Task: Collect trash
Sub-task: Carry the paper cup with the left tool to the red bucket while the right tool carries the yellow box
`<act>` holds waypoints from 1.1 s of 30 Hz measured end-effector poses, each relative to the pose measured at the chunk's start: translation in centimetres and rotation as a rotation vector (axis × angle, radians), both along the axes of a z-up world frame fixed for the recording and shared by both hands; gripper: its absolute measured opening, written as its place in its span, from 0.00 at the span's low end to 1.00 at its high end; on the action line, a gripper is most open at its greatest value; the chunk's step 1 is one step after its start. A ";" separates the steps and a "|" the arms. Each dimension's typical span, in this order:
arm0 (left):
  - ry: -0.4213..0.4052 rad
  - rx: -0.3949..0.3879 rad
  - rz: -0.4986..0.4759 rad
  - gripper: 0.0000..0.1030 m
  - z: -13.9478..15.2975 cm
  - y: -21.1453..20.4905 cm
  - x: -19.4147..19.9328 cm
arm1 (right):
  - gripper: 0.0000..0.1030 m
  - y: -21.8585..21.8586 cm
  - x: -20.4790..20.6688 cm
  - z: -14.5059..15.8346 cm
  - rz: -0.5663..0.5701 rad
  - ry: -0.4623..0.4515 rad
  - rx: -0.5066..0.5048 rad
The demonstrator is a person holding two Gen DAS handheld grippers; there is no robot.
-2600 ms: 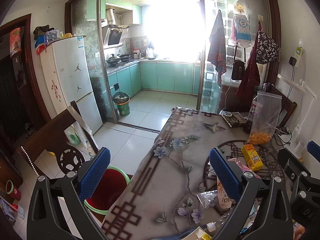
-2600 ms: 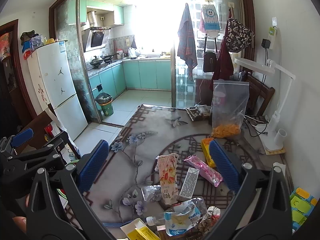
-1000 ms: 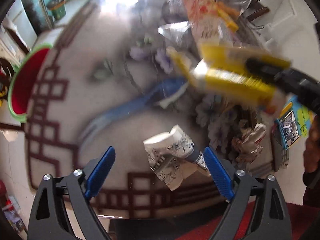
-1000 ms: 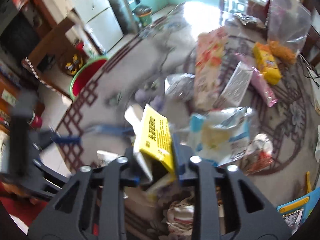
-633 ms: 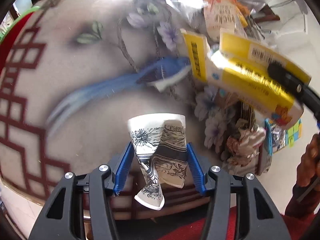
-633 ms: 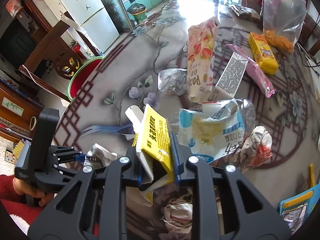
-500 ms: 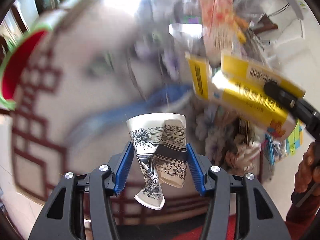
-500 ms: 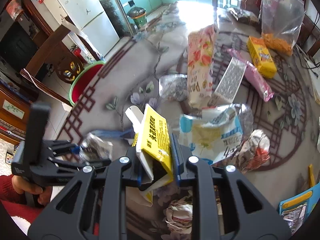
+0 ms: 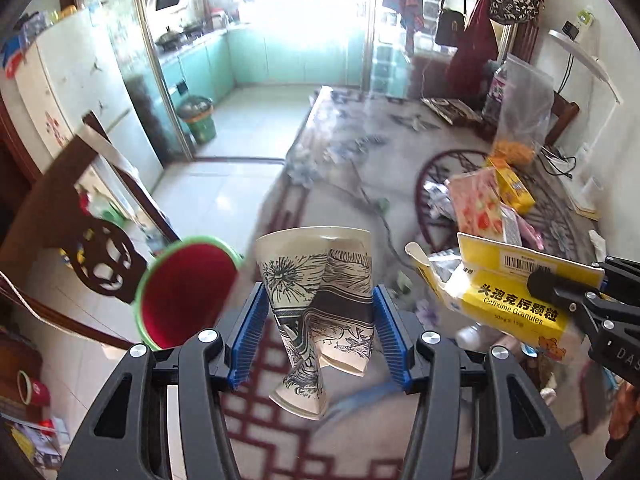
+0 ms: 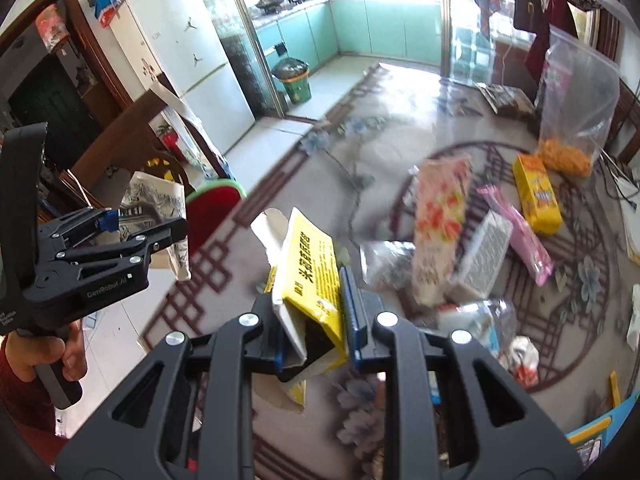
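The left gripper (image 9: 318,330) has its jaws clenched on a crushed paper cup (image 9: 320,312), which stands upright between the blue pads with its open mouth above them and its crumpled foot hanging below. The right gripper (image 10: 316,312) has its jaws clamped on an opened yellow medicine box (image 10: 310,276), torn flap pointing up and away.

Both pieces look lifted off the counter (image 9: 360,184), so the step in hand appears to be the carry to the bin. A red bin with a green rim (image 9: 182,292) sits on the floor just left of and beyond the left jaws, beside the counter edge. The next move likely calls for swinging the cup left until it hangs over the red opening, then releasing; the box would follow the same path.

Seen from the right wrist, the left gripper is held level and pointing across toward the bin, the person's hand (image 10: 48,360) wrapped round its handle. Ahead and right of the right jaws, more wrappers, a strawberry-print pack (image 10: 438,232) and 1 smaller yellow box (image 10: 536,194) lie on the counter.
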State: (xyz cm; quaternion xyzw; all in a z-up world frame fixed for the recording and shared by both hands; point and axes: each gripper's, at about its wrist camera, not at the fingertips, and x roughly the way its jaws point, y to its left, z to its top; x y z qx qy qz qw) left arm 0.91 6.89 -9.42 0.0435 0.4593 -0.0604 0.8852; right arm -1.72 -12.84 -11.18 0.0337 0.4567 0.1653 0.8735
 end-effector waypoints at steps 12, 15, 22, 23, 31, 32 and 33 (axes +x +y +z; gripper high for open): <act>-0.008 0.026 0.066 0.49 -0.4 7.8 3.9 | 0.22 8.5 4.8 1.2 0.027 -0.020 0.038; 0.024 0.019 0.106 0.49 -1.6 11.1 5.1 | 0.22 10.8 6.2 0.4 0.026 0.012 0.063; 0.093 0.022 0.169 0.49 -5.3 17.7 8.8 | 0.22 16.3 9.2 -3.0 0.005 0.104 0.101; 0.105 0.025 0.174 0.49 -5.9 18.3 9.3 | 0.22 17.1 9.7 -3.5 0.002 0.120 0.105; 0.192 0.001 0.192 0.49 -10.0 22.1 12.1 | 0.22 22.1 12.2 -7.2 -0.001 0.208 0.097; 0.196 0.000 0.189 0.50 -10.3 22.4 12.4 | 0.22 22.5 12.4 -7.4 -0.002 0.211 0.093; 0.199 -0.002 0.187 0.50 -10.6 22.7 12.6 | 0.22 23.0 12.6 -7.4 -0.003 0.211 0.089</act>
